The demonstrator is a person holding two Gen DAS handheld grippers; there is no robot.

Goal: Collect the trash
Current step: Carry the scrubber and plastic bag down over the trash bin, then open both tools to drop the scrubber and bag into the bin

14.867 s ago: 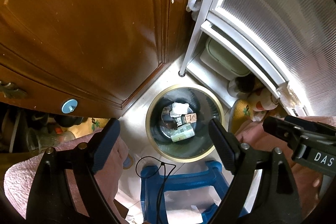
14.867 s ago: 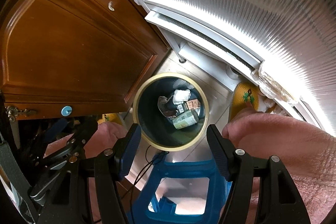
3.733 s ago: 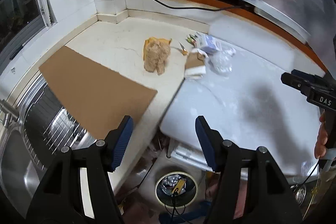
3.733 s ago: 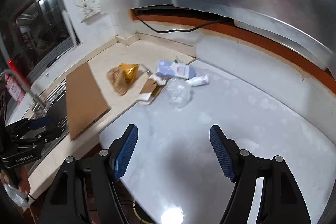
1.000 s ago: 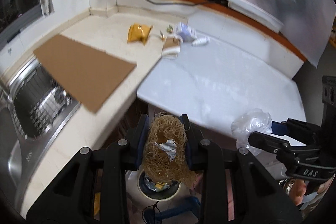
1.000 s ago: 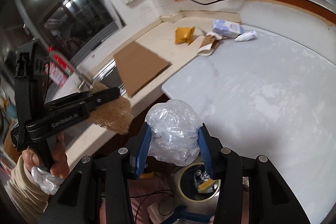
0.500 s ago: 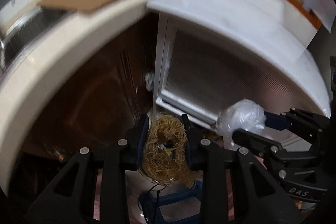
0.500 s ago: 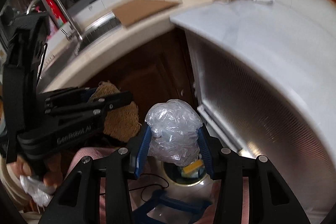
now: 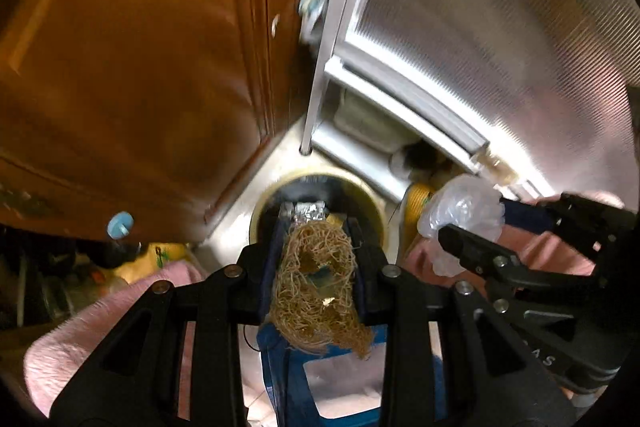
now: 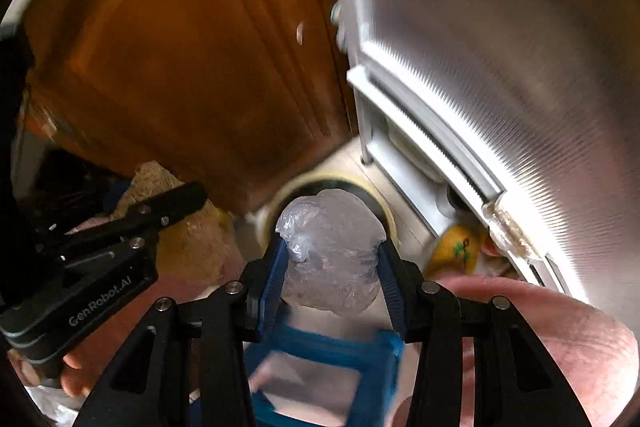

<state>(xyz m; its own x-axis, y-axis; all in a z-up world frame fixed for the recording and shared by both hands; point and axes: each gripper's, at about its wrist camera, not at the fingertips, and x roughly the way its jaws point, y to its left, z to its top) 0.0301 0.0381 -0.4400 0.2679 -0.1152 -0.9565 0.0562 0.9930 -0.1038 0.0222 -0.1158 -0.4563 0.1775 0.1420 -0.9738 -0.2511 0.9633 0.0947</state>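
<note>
Brown wooden cabinet door (image 9: 132, 75): we see it filling the left of both wrist views, with a pale blue round knob (image 9: 119, 225) near its lower edge.
Left gripper (image 9: 316, 259): we hold it pointing steeply down, its black fingers clamped on a tan tangled fibre wad (image 9: 320, 287); in the right wrist view it comes in from the left, gripped by a hand (image 10: 52, 371).
Fibre wad: it hangs between the pads directly above the bin's mouth, loose strands trailing below the fingers, a scrap of something shiny caught in its middle.
Round bin with a pale gold rim (image 9: 260, 211): it stands on the floor in the corner where the cabinet meets the ribbed silver panel (image 9: 500, 39); crumpled foil (image 9: 308, 213) shows inside.
Blue plastic stool (image 9: 280, 355): we see it below the bin, nearest us.
Right gripper (image 10: 330, 263): also aimed steeply down, its blue-padded fingers pressed against a crumpled clear plastic bag (image 10: 332, 255).
Plastic bag: bunched into a ball, hiding most of the bin's mouth in the right wrist view; from the left wrist view it sits just right of the bin.
Yellow object (image 10: 460, 247): on the floor right of the bin, blurred.
</note>
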